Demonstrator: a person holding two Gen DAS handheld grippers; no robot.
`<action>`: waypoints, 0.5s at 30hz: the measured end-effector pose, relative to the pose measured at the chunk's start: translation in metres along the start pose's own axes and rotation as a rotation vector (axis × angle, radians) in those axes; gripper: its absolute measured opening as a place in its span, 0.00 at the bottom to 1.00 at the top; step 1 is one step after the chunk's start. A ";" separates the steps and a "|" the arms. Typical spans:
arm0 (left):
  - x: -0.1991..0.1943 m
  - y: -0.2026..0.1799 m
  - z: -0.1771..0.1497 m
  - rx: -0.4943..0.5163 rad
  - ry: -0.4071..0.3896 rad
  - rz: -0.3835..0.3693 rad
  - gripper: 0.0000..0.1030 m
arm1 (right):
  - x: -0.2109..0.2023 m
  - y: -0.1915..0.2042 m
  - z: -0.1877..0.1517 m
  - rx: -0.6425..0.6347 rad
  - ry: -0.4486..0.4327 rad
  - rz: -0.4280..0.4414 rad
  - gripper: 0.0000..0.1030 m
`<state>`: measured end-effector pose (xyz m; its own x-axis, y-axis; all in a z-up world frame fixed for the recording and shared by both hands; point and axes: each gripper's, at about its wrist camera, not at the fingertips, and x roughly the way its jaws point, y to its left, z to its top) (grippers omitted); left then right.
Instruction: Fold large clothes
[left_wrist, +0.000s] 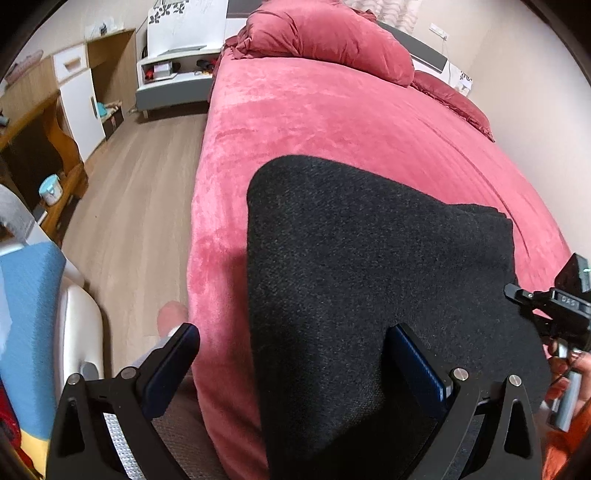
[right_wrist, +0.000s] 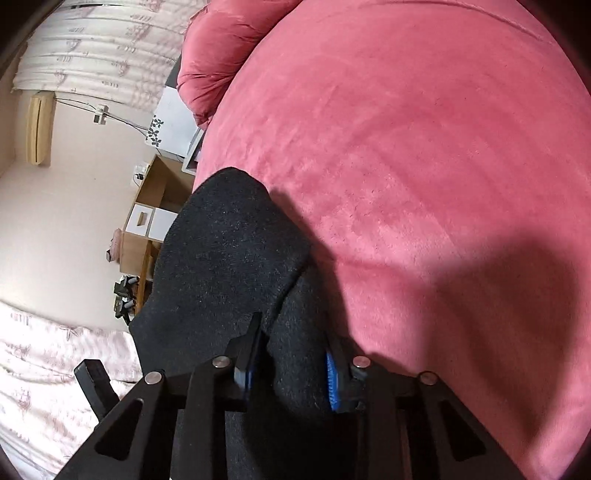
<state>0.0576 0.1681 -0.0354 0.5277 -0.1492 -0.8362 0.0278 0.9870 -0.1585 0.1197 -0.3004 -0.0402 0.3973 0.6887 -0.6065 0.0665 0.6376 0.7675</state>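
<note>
A black knitted garment (left_wrist: 369, 266) lies folded on the red plush bed cover (left_wrist: 332, 122), and its near part hangs over the bed's edge. My left gripper (left_wrist: 293, 332) stands open above that near part, its right finger (left_wrist: 417, 362) against the fabric and its left finger (left_wrist: 173, 365) out past the edge. In the right wrist view my right gripper (right_wrist: 293, 332) is shut on a bunched fold of the black garment (right_wrist: 229, 251), which is lifted off the cover (right_wrist: 424, 166). The right tool's housing (left_wrist: 565, 299) shows at the garment's right side.
A red duvet heap (left_wrist: 325, 40) lies at the head of the bed. Left of the bed are a wood floor (left_wrist: 136, 206), a white nightstand (left_wrist: 173, 77) and a wooden desk unit (left_wrist: 74, 103). A person's hand (left_wrist: 570, 373) grips the right tool.
</note>
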 end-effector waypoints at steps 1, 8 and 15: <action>-0.001 0.000 0.000 0.003 -0.002 0.004 1.00 | -0.001 0.002 -0.001 -0.013 0.003 -0.012 0.27; 0.001 0.006 0.001 -0.020 0.013 -0.012 1.00 | -0.003 0.027 -0.003 -0.157 0.016 -0.056 0.42; -0.009 0.009 0.003 0.012 0.009 -0.025 1.00 | 0.007 0.038 -0.002 -0.228 0.087 -0.064 0.54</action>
<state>0.0557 0.1788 -0.0281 0.5190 -0.1738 -0.8369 0.0505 0.9836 -0.1730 0.1231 -0.2708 -0.0159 0.3184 0.6651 -0.6755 -0.1231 0.7355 0.6662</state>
